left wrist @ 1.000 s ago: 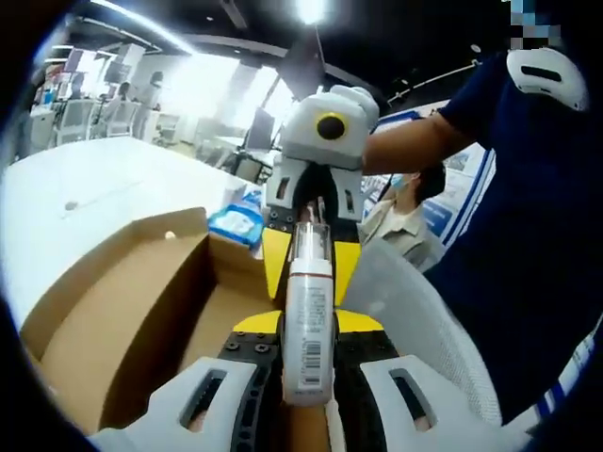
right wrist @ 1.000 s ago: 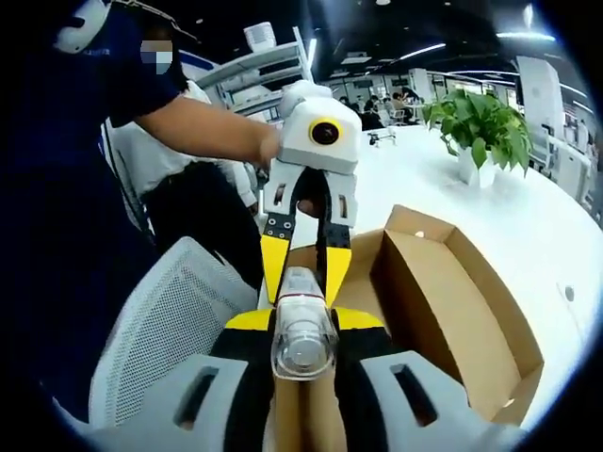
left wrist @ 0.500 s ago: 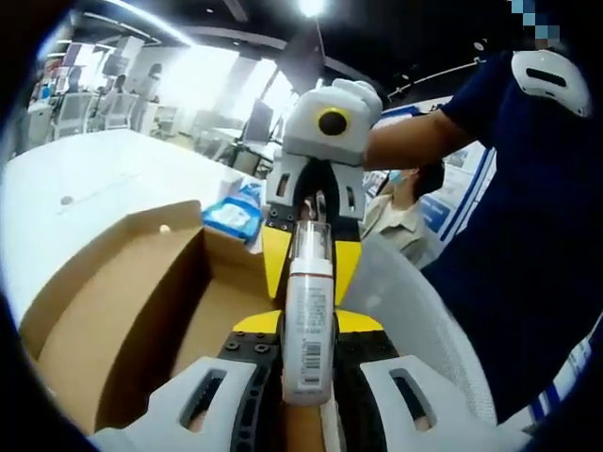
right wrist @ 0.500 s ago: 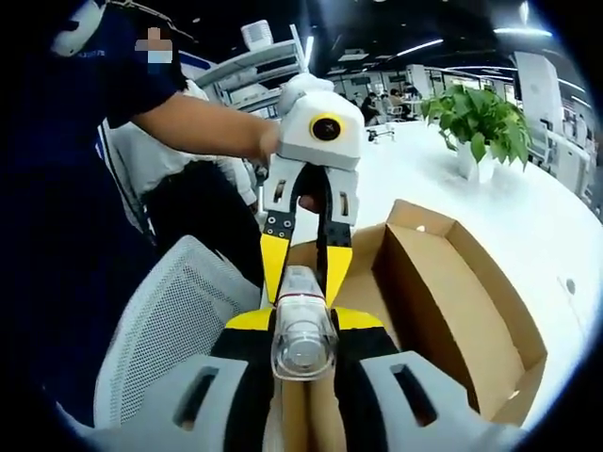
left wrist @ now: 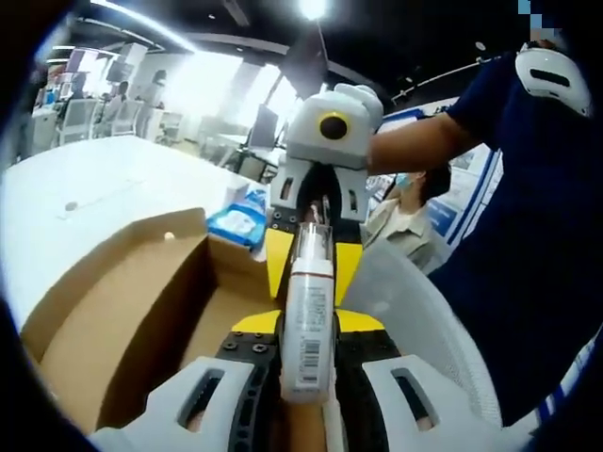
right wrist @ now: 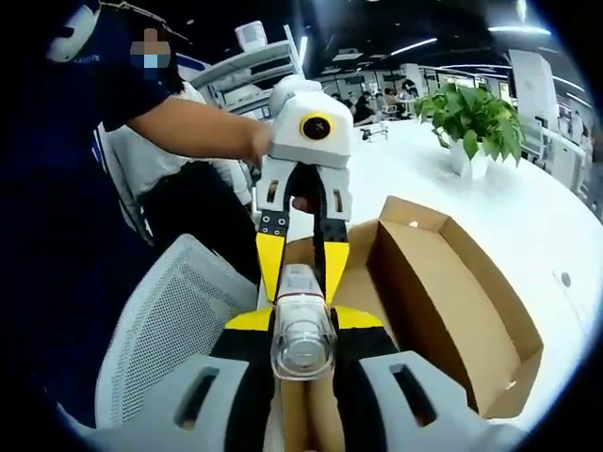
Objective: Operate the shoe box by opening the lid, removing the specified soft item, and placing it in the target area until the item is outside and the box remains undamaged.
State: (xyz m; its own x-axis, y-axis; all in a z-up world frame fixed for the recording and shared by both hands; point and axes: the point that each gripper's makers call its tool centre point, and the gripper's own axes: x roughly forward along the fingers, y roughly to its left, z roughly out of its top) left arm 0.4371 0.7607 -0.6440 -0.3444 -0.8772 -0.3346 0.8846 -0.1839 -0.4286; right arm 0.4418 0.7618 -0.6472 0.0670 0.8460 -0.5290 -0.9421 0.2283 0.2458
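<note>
- Bottle [left wrist: 307,325], white with a clear cap and barcode label, was held at both ends above the open shoe box [left wrist: 122,311].
- Left gripper [left wrist: 303,325] fingers were pinched on its base end.
- Right gripper [right wrist: 302,325] fingers were pinched on its cap end.
- Box rested on the white surface [right wrist: 528,226] beside a mesh chair [right wrist: 160,320].

Each gripper is built with a white body and black perforated arms tipped in yellow, seen on the left gripper [left wrist: 307,331] and the right gripper [right wrist: 303,331]. A dark navy short sleeve [left wrist: 504,104] bearing a white patch is worn by the person.
</note>
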